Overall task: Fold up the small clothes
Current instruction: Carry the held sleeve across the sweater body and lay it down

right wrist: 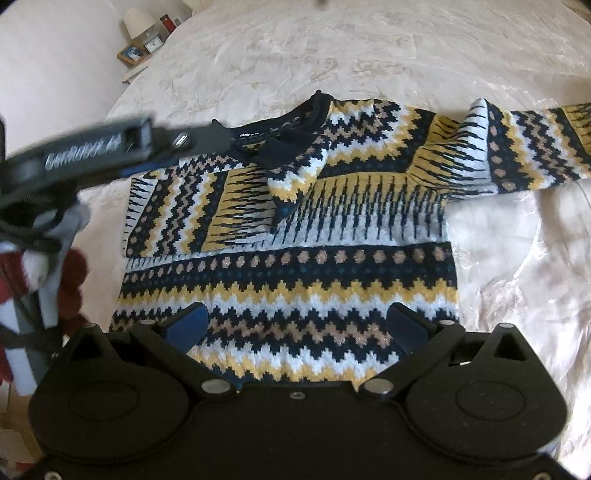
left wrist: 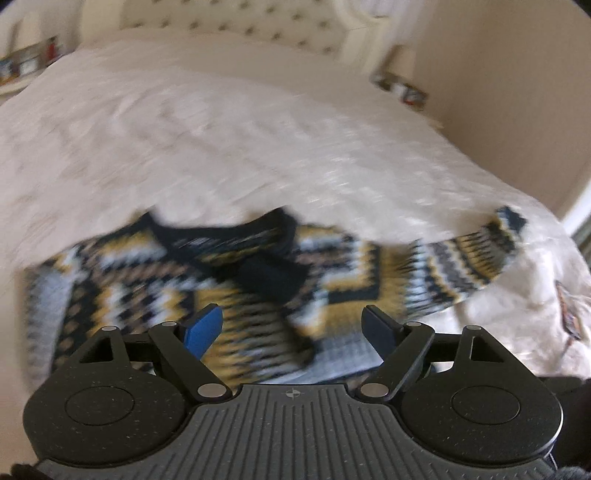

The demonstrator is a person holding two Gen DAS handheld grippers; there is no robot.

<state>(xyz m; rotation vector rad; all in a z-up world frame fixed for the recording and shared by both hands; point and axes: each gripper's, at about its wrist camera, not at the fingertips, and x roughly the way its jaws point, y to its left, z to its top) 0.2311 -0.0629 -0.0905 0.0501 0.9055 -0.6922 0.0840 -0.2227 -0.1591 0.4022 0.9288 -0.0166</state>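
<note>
A home bedroom: tufted headboard [left wrist: 236,22], bedspread [left wrist: 184,140], bedside lamp [right wrist: 138,22].

Navy, yellow, white and tan zigzag-patterned knit sweater [right wrist: 288,236], flat on the cream bedspread [right wrist: 295,55], one sleeve folded across chest, other outstretched

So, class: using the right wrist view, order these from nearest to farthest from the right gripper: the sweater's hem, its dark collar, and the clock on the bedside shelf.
1. Sweater's hem, right between the right gripper fingers.
2. Dark collar, at the garment's far end, centre.
3. Clock, far upper left, beyond the bed.
</note>
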